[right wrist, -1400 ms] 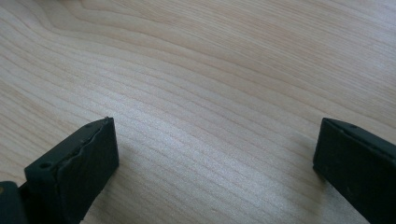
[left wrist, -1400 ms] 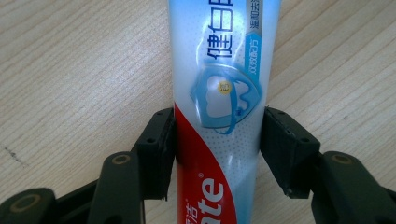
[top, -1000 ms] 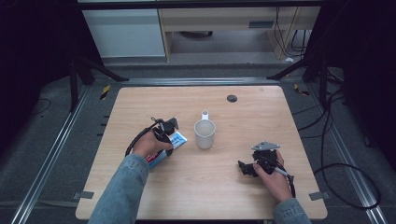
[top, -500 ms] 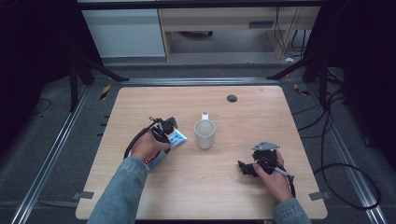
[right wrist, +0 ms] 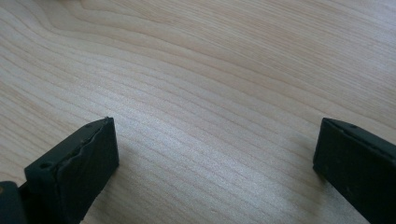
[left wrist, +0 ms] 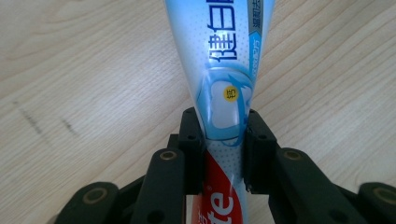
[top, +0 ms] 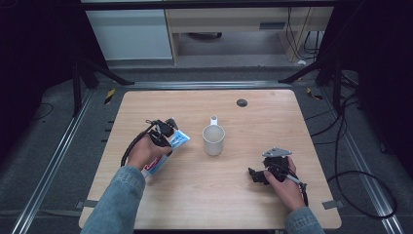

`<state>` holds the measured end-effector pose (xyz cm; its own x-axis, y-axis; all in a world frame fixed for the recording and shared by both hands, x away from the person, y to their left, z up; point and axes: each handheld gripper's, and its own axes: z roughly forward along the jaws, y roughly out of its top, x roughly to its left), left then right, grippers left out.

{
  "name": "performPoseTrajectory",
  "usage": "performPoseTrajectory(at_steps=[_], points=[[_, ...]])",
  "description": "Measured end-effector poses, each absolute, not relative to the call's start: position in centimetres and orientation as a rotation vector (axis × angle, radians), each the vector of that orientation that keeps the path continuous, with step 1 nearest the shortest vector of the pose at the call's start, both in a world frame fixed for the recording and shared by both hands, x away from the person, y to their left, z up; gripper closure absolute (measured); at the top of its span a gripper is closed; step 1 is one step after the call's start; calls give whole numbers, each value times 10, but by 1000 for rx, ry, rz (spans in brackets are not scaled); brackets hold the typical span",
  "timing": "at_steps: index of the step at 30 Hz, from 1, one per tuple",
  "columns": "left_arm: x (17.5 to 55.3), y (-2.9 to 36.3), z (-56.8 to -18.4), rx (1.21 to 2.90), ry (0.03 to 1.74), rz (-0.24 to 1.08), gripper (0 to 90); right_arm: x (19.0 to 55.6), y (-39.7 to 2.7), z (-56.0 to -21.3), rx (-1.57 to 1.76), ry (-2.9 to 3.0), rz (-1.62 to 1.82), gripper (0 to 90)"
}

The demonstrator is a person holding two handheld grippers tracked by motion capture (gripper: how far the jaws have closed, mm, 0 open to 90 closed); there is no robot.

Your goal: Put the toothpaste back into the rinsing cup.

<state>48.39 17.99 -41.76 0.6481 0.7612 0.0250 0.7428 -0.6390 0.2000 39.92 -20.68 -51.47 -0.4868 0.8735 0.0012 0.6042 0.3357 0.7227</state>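
Observation:
A blue, white and red toothpaste tube is held by my left gripper at the table's left middle. Its jaws have just been closing, and the pads now press on the tube's narrow part from both sides. The tube's red end sticks out toward the person's wrist. A white cup stands upright at the table's centre, a short way right of the tube. My right gripper rests low at the near right, open, with bare wood between its jaws.
The wooden table has a small black round cap near its far edge. Cables trail from both grippers, and a loose cable lies on the floor at the right. Dark stands and a shelf stand beyond the table.
The left hand has lifted a little, taking the toothpaste tube with it. The right hand and the cup have kept still.

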Motion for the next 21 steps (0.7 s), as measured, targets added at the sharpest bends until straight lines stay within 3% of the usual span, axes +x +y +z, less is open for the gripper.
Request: performPoseTrajectory(at_steps=[21], points=[[477, 180, -386, 2724, 1180, 203, 725, 401, -208, -515, 1288, 2222, 938, 4]])
